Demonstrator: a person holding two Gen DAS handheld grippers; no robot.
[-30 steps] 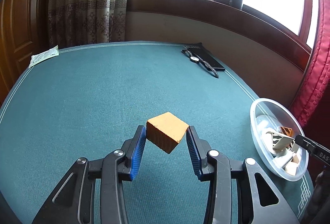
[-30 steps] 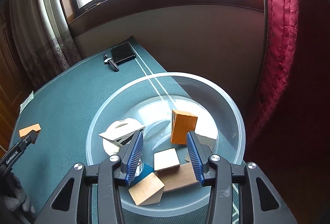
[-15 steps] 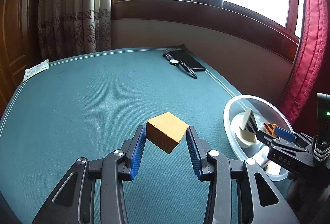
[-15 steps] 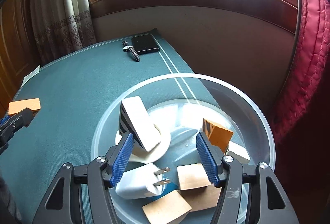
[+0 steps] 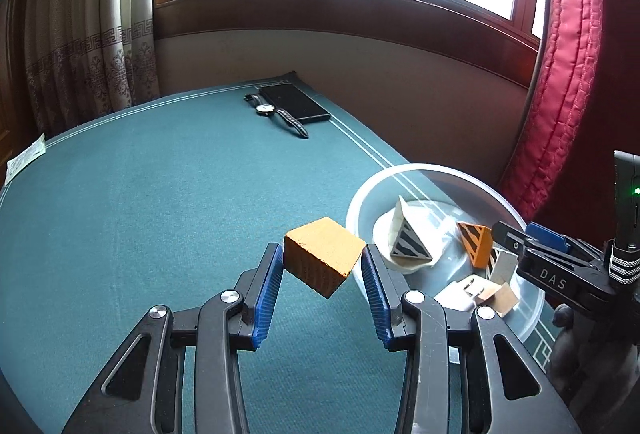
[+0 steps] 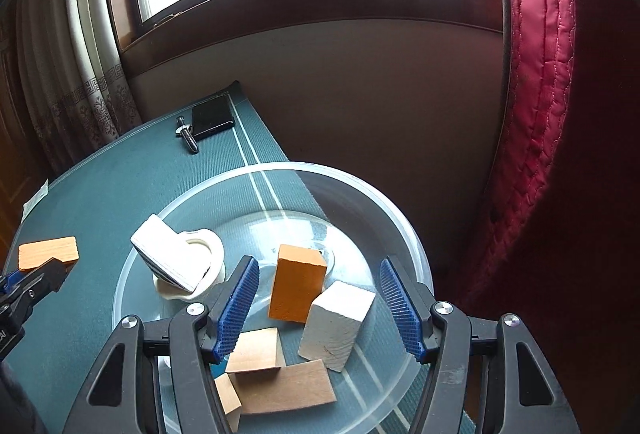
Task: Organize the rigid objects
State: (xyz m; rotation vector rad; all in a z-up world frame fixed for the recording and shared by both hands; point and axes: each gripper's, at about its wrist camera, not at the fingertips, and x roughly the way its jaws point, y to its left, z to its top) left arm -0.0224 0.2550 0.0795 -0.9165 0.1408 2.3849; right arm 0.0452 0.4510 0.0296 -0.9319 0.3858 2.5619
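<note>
1. Blue pads of the left gripper pinch an orange block by two opposite sides, so that it hangs tilted, one corner down, clear of the green table.
2. Just to the right of that held block on the table sits a clear plastic bowl, close to the table's right edge.
3. Above the bowl hovers the right gripper, its jaws spread wide with nothing between the pads; they opened within the last second and have held that width since.
4. Beneath those jaws a second orange block stands on end in the bowl, leaning against a white block.
5. Nearer the camera lie several plain wooden blocks, heaped together and partly hidden by the gripper's left finger.
6. At the bowl's left side a white piece with black stripes rests tilted on a white ring-shaped object.
7. Across the table, at its far corner, a wristwatch lies touching a black flat case.
</note>
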